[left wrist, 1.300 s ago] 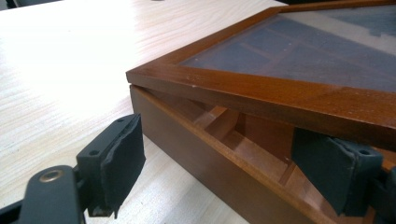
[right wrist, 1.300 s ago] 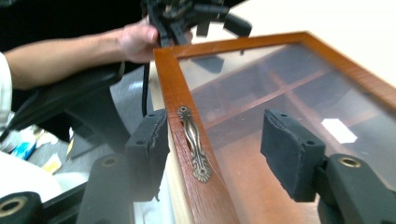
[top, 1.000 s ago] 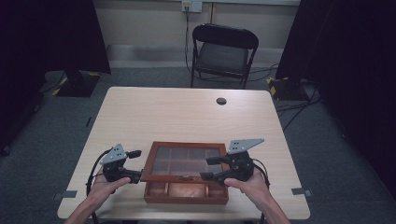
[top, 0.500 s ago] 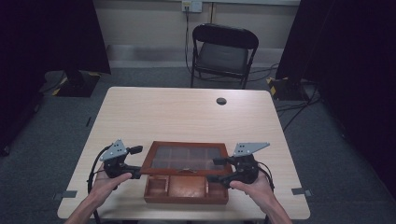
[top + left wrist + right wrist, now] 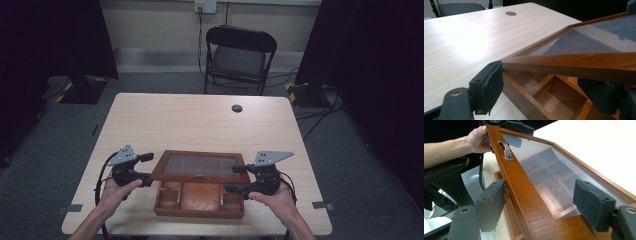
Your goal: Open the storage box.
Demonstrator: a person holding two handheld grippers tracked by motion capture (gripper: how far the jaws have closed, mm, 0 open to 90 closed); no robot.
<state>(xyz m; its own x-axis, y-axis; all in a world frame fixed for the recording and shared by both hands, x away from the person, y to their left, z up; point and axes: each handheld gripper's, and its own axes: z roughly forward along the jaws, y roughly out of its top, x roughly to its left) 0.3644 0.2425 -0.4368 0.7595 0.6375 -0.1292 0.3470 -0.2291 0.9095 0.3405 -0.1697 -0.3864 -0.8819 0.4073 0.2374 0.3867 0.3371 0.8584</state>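
Two grippers, my left gripper (image 5: 131, 171) and right gripper (image 5: 256, 181), have spread jaws around the glass lid (image 5: 200, 166); I should lift both sides evenly.

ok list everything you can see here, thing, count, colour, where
wooden box: 1, reddish brown, near edge of the table, open compartments showing
glass lid: 1, brown frame, raised above the box, tilted
lid handle: 1, dark metal, on the lid's front rail
table: 1, light wood, centre
grommet: 1, dark, far side of the table
folding chair: 1, black, beyond the table
left gripper: 1, black, at the lid's left end
right gripper: 1, black, at the lid's right end
hands: 2, holding the grippers
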